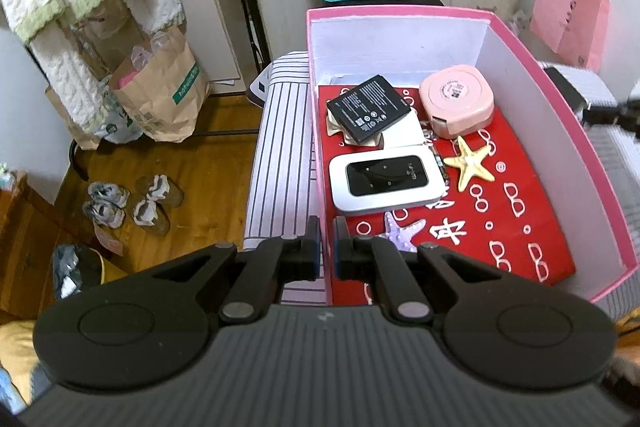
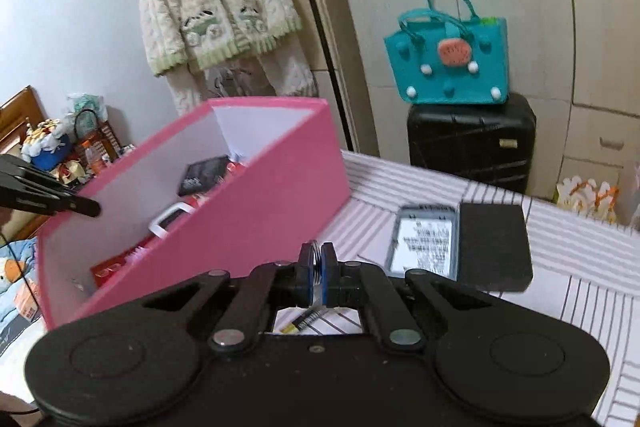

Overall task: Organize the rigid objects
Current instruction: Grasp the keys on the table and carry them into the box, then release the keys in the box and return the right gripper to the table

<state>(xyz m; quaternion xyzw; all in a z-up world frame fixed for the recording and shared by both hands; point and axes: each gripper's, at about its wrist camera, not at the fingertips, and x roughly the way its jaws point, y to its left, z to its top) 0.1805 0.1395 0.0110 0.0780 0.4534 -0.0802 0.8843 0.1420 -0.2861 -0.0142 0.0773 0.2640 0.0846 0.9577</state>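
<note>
Because the right tongs [image 2: 318,269] are clamped on only the rim of a small ridged metal disc [image 2: 317,261], perhaps a stack of coins, the hold looks thin. The disc stands on edge between the pads, above the striped bed [image 2: 580,291] and just beside the pink box [image 2: 256,211], so any tilt or jolt on the way over the wall could let it slip and roll off among the sheets.

The left tongs [image 1: 327,251] are closed on the near wall of the pink box [image 1: 560,131], one pad outside and one inside, seemingly steadying it. If that pinch loosens while the disc goes in, the light cardboard could shift on the soft bedding.

Inside, the black battery [image 1: 368,109], white Wi-Fi router [image 1: 386,183], pink case [image 1: 456,101] and yellow starfish [image 1: 472,163] crowd the far half. A careless drop could knock the battery off its perch.

An open phone back [image 2: 424,239] and a dark pad [image 2: 494,247] lie on the bed, not yet sorted.
</note>
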